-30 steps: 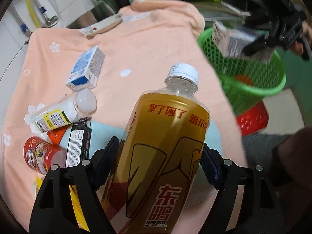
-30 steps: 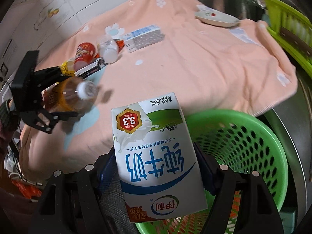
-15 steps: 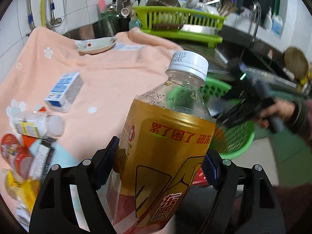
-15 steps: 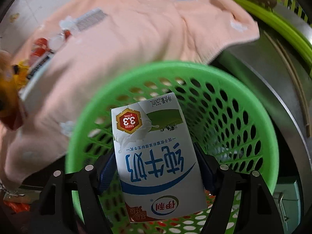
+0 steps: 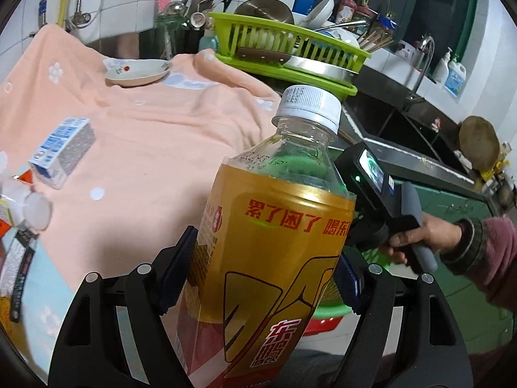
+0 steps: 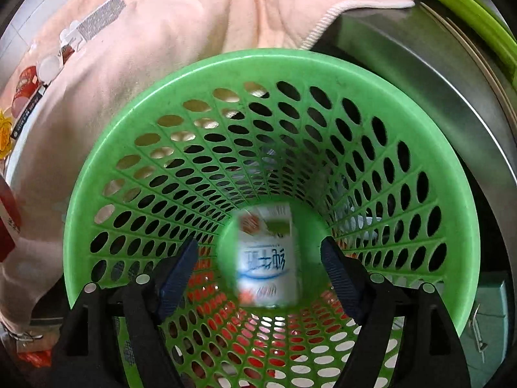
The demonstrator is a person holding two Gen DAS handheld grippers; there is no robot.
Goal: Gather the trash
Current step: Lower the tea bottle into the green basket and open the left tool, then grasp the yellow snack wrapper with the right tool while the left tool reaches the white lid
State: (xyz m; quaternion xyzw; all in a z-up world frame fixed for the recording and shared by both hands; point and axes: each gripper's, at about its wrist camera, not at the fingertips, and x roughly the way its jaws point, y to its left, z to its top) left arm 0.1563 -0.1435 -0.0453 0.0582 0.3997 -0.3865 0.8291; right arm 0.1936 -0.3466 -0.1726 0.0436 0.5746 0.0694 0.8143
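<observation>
My left gripper (image 5: 263, 268) is shut on a tall yellow-labelled drink bottle (image 5: 274, 226) with a white cap, held upright off the peach towel (image 5: 145, 129). Behind the bottle, a hand holds the right gripper's body (image 5: 371, 177) over the green mesh basket (image 5: 326, 310). In the right wrist view, my right gripper (image 6: 258, 266) points down into the green basket (image 6: 323, 71). Its jaws are opening and their pads stand clear of the white-and-blue milk carton (image 6: 266, 258). The carton is blurred, loose and deep in the basket.
On the towel lie a blue-and-white carton (image 5: 61, 152), a white-capped bottle (image 5: 35, 210) and more wrappers at the left edge. A flowered dish (image 5: 137, 72) sits at the back. A green dish rack (image 5: 290, 45) and a steel sink (image 5: 404, 129) lie beyond.
The right gripper sank over the basket and let go of the milk carton, which has dropped inside. The left gripper carried the bottle rightward, away from the pile of trash.
</observation>
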